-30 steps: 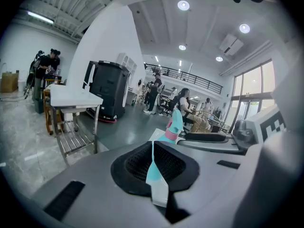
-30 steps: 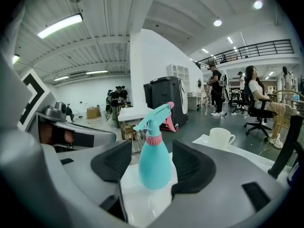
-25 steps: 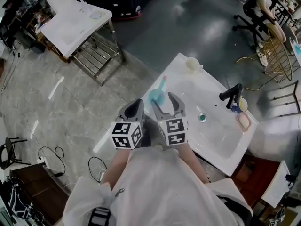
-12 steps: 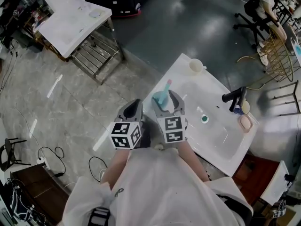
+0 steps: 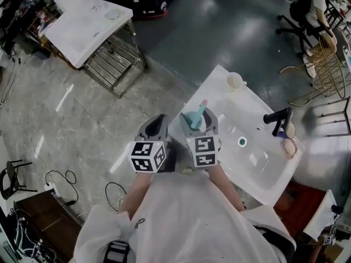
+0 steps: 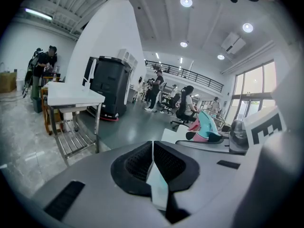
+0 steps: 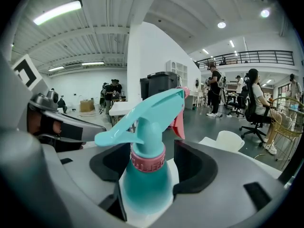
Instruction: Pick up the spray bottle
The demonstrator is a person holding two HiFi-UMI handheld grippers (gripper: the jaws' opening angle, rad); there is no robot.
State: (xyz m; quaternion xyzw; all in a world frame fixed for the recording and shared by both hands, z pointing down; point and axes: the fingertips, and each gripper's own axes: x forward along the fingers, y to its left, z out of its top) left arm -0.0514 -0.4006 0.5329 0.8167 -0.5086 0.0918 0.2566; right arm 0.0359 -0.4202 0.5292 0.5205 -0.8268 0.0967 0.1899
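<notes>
We list the right gripper [image 7: 148, 161] clamped round a teal plastic spray bottle with a pink collar [image 7: 142, 179], half-hidden at centre frame in the head view, and the left gripper [image 6: 153, 161] alongside, jaws together, empty, both pointing forward.

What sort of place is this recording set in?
Probably an open-plan lab or workshop hall: a white washbasin unit with a black tap stands free on grey floor, near a steel-framed white table and black office chairs.

Bright ceiling lamps [image 7: 57, 12], dark fisheye corners, foreground perhaps slightly soft.
</notes>
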